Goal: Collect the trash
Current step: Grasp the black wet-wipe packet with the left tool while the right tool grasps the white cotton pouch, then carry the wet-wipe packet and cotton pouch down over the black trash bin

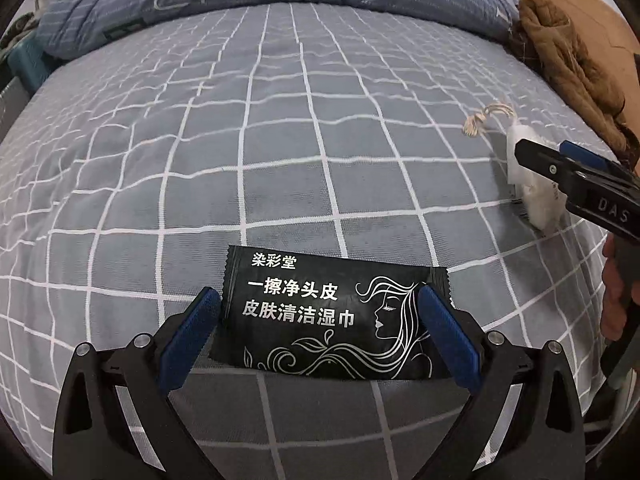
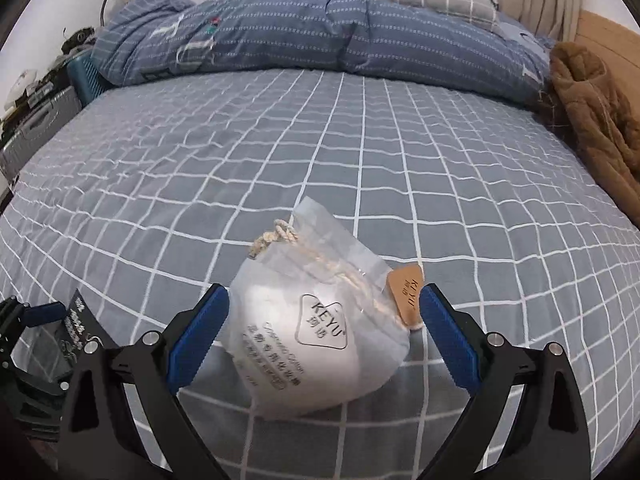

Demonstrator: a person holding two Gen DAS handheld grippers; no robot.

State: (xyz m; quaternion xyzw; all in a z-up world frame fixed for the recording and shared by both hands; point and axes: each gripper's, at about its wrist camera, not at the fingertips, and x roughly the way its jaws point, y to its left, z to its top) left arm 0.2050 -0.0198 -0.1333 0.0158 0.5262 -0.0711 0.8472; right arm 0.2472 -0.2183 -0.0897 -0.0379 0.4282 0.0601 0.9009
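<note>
— On the bed (image 1: 280,128), near its front edge, both pieces of trash lie flat on the checked sheet. Do you see how the tools stand?

— Yes. The left tool (image 1: 320,320) is spread, and the black wet-wipe sachet (image 1: 320,312) lies between its fingers. Its short edges are just beside the blue pads, maybe touching, but I see no squeeze yet. The right tool (image 2: 326,324) is spread too, around the white pouch (image 2: 316,340) of cotton pads.

— From the left tool, where is the pouch?

— At about two o'clock, with its string (image 1: 486,117) pointing further away. The two tools are well apart, so I think they will not disturb each other.

— How to do the pick well?

— The sachet is thin and lies flat, so I would press the fingers down into the soft sheet, then close under the edges. The pouch is puffy and slippery; better to close slowly on its middle, avoiding the brown tag (image 2: 406,300) at one o'clock.
</note>
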